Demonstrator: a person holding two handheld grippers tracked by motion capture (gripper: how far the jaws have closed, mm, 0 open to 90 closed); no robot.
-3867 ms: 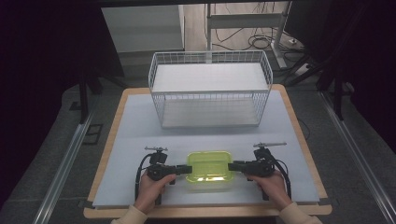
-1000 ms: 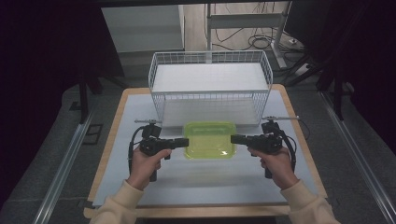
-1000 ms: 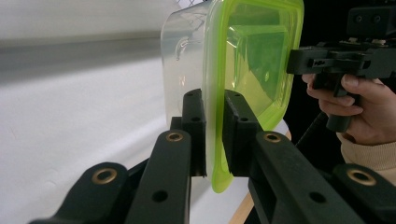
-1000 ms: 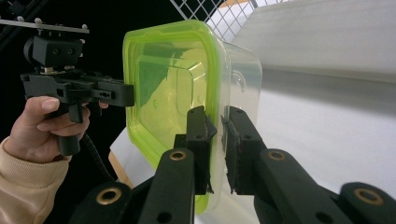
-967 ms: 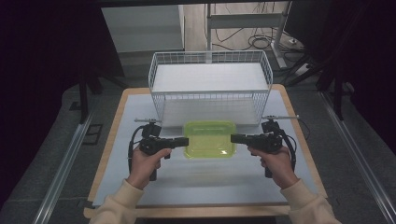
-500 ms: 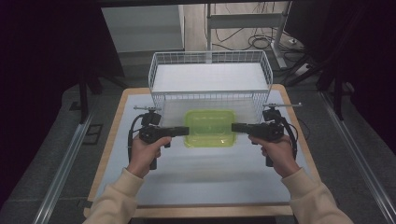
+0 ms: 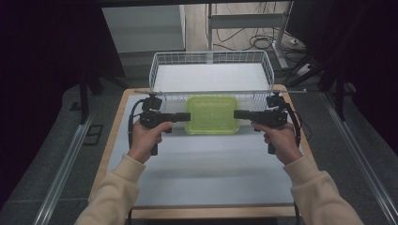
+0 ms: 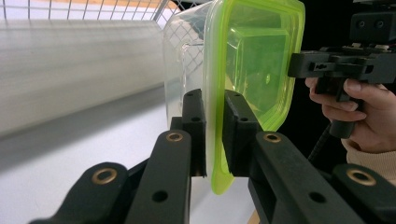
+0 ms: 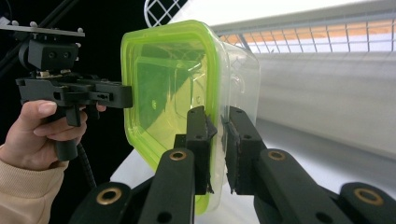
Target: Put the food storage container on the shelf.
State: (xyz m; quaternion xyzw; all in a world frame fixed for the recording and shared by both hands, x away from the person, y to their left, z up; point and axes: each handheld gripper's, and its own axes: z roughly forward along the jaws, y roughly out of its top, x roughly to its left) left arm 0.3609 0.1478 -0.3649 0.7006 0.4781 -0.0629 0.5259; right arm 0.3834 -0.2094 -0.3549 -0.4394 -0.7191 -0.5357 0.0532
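A clear, rounded-rectangular plastic container (image 7: 211, 115) with a glossy lime-green lid is held level between the two claws, lifted off the pale, matte worktop (image 7: 202, 164). The left claw (image 7: 184, 116) is closed on the lid's thin rim at one short end, its black, blocky pads (image 8: 236, 126) pressed on either side of the rim. The right claw (image 7: 238, 114) is clamped in the same way on the opposite end, pads (image 9: 198, 135) tight on the rim. Just beyond both claws a white wire basket (image 7: 211, 61) of fine square mesh is seen, its near wall directly behind the container.

Compared with a second ago, the container has been raised and carried away from the person, so that it is now level with the basket's near rim; both grips are unchanged.
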